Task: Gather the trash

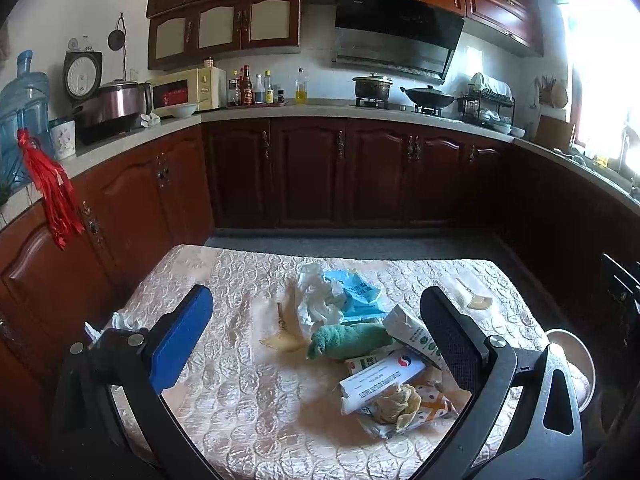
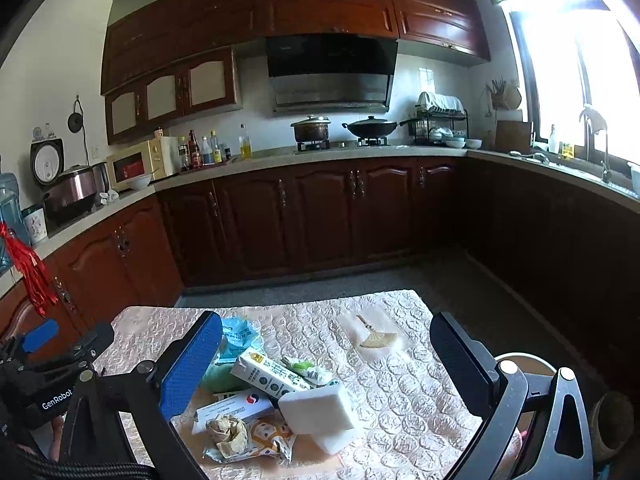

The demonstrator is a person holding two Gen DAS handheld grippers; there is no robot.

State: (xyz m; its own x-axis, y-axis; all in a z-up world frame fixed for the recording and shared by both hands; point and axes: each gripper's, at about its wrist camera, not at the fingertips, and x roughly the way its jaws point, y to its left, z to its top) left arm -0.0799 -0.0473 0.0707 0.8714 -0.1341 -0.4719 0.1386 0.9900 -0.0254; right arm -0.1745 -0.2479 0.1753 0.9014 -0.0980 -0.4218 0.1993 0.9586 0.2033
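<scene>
Trash point(image 2: 256, 404) lies in a loose heap on the near part of a table point(image 2: 400, 380) covered in a pale, quilted-looking cloth. In the heap, a crumpled brown paper wad point(image 2: 229, 431) rests on a patterned wrapper point(image 2: 267, 438), touching a flat white box point(image 2: 234, 407) with printed text. A green and white carton point(image 2: 269, 376) lies tilted across the box, and a small green wrapper point(image 2: 308, 370) sits just to its right. Two white foam blocks point(image 2: 322, 414) overlap on the right edge of the heap. Behind these, a green cloth point(image 1: 348, 340) lies beside a blue packet point(image 1: 356, 292) and a crumpled white tissue point(image 1: 320, 300). Another bit of white tissue point(image 1: 124, 320) shows at the left edge of the table, partly hidden by the left gripper.

The left gripper point(image 1: 316, 328) hangs over the near side of the table with its jaws spread wide, the heap between and below them. The right gripper point(image 2: 326, 356) hangs likewise with jaws spread wide, grasping nothing. Neither touches the trash.

A small fan-shaped brush point(image 2: 376, 338) lies alone on the far right of the table, well apart from the heap. A round bin point(image 2: 528, 360) stands off the table's right edge. Dark wooden cabinets point(image 2: 320, 220) line the far wall.
</scene>
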